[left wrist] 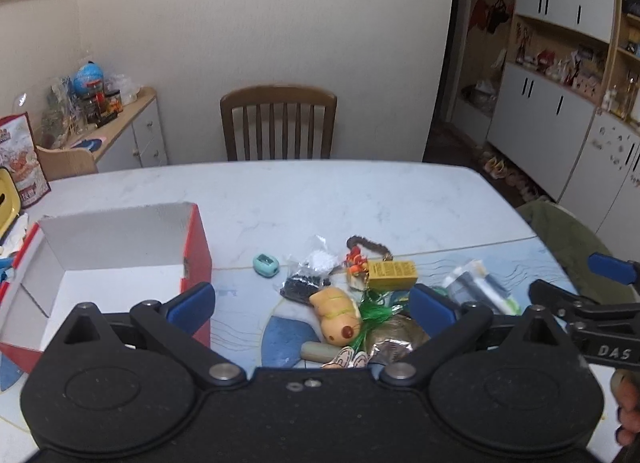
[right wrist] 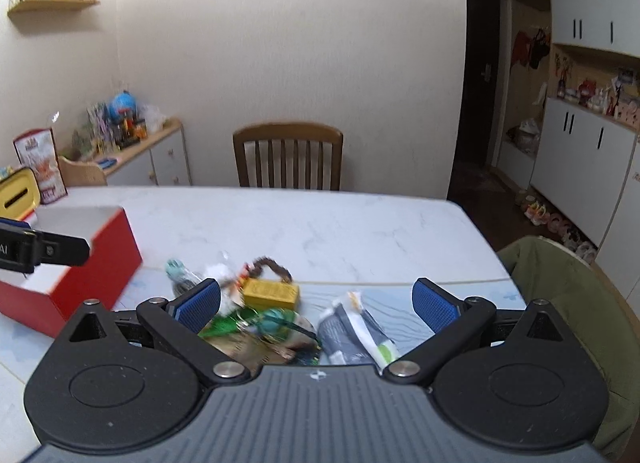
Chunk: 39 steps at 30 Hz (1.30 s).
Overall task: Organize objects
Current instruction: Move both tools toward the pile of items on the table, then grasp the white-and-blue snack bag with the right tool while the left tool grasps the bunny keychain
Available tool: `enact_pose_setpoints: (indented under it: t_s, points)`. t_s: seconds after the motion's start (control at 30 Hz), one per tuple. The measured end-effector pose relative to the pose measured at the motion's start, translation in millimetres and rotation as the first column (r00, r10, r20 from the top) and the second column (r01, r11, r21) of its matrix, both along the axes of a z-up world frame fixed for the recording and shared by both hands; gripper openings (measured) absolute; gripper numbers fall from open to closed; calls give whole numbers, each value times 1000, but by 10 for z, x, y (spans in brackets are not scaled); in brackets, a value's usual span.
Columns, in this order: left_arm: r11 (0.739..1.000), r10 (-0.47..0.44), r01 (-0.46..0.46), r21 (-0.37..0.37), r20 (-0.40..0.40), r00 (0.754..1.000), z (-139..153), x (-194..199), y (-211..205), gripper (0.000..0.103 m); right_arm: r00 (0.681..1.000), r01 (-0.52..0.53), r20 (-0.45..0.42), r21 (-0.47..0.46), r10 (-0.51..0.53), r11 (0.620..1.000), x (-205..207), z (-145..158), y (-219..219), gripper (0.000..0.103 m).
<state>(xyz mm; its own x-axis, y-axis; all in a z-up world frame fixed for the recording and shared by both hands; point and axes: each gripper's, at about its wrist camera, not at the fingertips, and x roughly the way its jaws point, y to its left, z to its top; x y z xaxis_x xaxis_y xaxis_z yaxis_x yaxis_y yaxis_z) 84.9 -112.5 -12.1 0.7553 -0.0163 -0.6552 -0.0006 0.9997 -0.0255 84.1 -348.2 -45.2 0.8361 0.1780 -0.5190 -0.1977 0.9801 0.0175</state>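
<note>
Two grippers, left gripper (left wrist: 312, 305) and right gripper (right wrist: 316, 305), hover released and empty-jawed over a heap of trinkets (left wrist: 352, 295) on the marble desk (left wrist: 320, 199), beside an open red box (left wrist: 120, 263).

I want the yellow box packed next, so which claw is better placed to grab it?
Probably left. The left claw is open facing the yellow box, with the red carton at its side. The right claw, also open, sits farther from the carton.
</note>
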Motion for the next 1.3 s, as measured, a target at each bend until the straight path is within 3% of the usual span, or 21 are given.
enact_pose_setpoints:
  t_s: [0.37, 0.53, 0.67, 0.97, 1.3]
  points:
    - [999, -21, 25, 33, -119, 993, -600, 275, -50, 103, 995, -48, -89, -75, 41, 996, 363, -460, -268, 102]
    - [999, -41, 46, 24, -164, 986, -861, 280, -105, 102, 990, -72, -127, -125, 56, 990, 555, -656, -285, 96]
    - [996, -71, 78, 38, -168, 983, -997, 289, -198, 101, 984, -107, -160, -158, 81, 982, 702, -822, -278, 86]
    - [994, -85, 97, 49, -203, 976, -1247, 372, -244, 88, 969, -158, -218, -189, 116, 969, 914, -1042, -227, 59]
    - [991, -115, 128, 44, -226, 967, -1334, 397, -288, 65, 961, -161, -250, -146, 121, 976, 992, -1116, -239, 33]
